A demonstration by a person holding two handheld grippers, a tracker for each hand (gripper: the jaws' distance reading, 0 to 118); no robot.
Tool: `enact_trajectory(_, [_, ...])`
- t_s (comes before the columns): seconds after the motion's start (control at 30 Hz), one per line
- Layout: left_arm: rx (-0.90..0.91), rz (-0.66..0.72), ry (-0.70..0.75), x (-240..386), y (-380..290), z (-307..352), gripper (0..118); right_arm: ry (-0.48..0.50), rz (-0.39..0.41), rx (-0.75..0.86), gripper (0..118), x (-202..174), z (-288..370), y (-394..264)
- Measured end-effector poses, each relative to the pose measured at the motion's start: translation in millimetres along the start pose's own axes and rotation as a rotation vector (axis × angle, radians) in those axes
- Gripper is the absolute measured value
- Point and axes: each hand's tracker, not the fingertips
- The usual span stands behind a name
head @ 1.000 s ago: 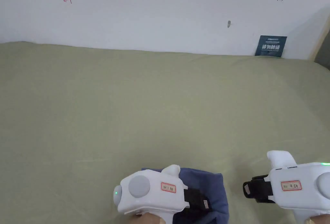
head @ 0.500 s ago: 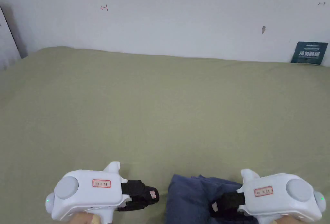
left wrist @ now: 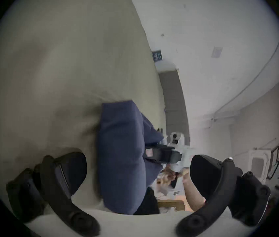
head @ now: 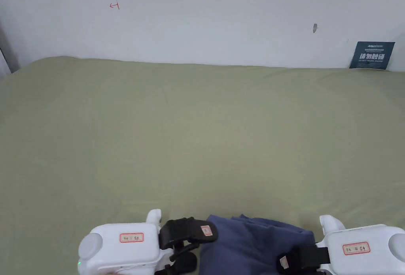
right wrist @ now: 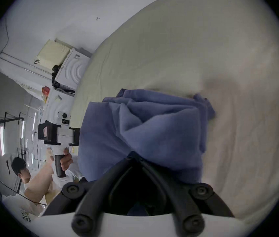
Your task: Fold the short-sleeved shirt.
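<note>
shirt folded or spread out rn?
Folded: the shirt is a compact, layered blue bundle on the bed, pinched by the right hand-held gripper.

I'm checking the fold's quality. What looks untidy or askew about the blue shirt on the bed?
The blue shirt is a lumpy bundle with uneven layers and a loose corner poking out, not a flat fold. The right hand-held gripper pinches one edge; the left hand-held gripper is open beside it.

Cut off by the head view's bottom edge: near side of the folded blue fabric shirt (head: 253, 244), lower bodies of the white left gripper (head: 193, 244) and white right gripper (head: 286, 263). Hidden behind shirt folds: right gripper's fingertips (right wrist: 135, 155). Too small to read: dark blue wall sign (head: 371, 55).
</note>
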Motion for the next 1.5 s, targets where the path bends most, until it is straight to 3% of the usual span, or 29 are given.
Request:
enact_trajectory(0.13, [-0.086, -0.133, 0.077, 22, -4, -32, 118, -0.006, 0.003, 0.014, 0, 2, 7, -3])
enact_trajectory(0.23, [-0.095, -0.12, 0.067, 25, -10, -41, 114, -0.029, 0.015, 0.032, 0, 2, 11, -7])
enact_trajectory(0.27, [-0.092, -0.119, 0.059, 23, -11, -39, 94, -0.037, 0.031, 0.037, 0, 0, 11, -8])
enact_trajectory(0.3, [-0.088, -0.121, 0.064, 23, -12, -37, 48, -0.042, 0.042, 0.041, 0, -2, 10, -9])
enact_trajectory(0.33, [-0.056, -0.146, 0.146, 23, -13, -35, 28, -0.055, 0.054, 0.045, 0, -5, 10, -9])
enact_trajectory(0.37, [-0.027, -0.161, 0.213, 21, -15, -33, 28, -0.066, 0.061, 0.045, 0, -6, 10, -9])
enact_trajectory(0.43, [-0.067, -0.081, 0.145, 10, -13, -28, 28, -0.065, 0.06, 0.047, 0, -10, 9, -9])
enact_trajectory(0.7, [-0.058, -0.162, 0.175, 25, 0, -7, 27, -0.157, 0.098, 0.115, 0, -31, 9, -14])
enact_trajectory(0.9, [0.009, -0.188, 0.243, 19, 29, 85, 27, -0.24, 0.145, 0.207, 0, -66, 5, -11])
enact_trajectory(1.13, [0.099, -0.256, 0.476, 4, 76, 259, 27, -0.149, 0.209, 0.247, 0, -150, -42, 2])
enact_trajectory(1.27, [0.141, -0.204, 0.66, -2, 97, 351, 27, -0.139, 0.226, 0.251, 0, -191, -78, 8])
enact_trajectory(1.5, [0.197, -0.155, 0.98, -11, 116, 448, 32, -0.092, 0.223, 0.211, 0, -214, -115, 11])
